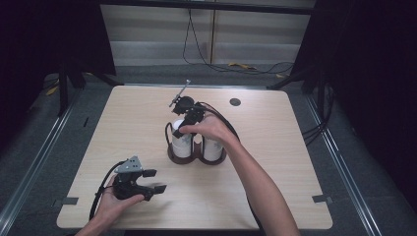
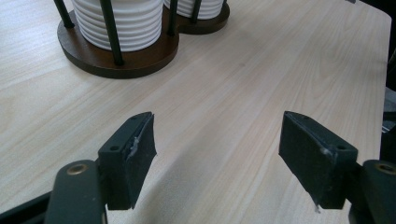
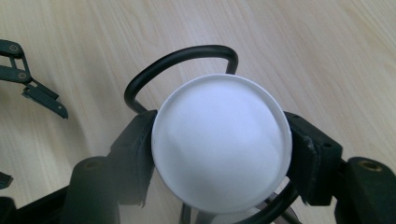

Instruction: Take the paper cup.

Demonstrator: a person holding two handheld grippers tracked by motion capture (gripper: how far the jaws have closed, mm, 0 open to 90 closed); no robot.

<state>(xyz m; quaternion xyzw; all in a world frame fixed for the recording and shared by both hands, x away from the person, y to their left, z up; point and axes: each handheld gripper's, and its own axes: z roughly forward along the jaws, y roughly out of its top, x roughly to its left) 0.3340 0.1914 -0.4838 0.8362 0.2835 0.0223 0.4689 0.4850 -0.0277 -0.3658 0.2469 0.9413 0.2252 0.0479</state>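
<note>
A dark brown double holder (image 1: 196, 159) with black wire posts stands mid-table and carries two stacks of white ribbed cups (image 1: 181, 145). My right gripper (image 1: 181, 129) reaches down onto the left stack. In the right gripper view its pads (image 3: 135, 154) press on both sides of the top cup (image 3: 222, 140), which sits inside a black wire loop (image 3: 187, 56). My left gripper (image 1: 155, 180) rests on the table near the front left, open with bare wood between its fingertips (image 2: 135, 154). The holder's base (image 2: 116, 63) and the near stack (image 2: 126, 23) lie ahead of it.
A small black disc (image 1: 235, 102) sits in the tabletop at the back right. The light wooden table (image 1: 275, 187) has bare room on its right half and front. Cables trail from both grippers, and dark floor and rails surround the table.
</note>
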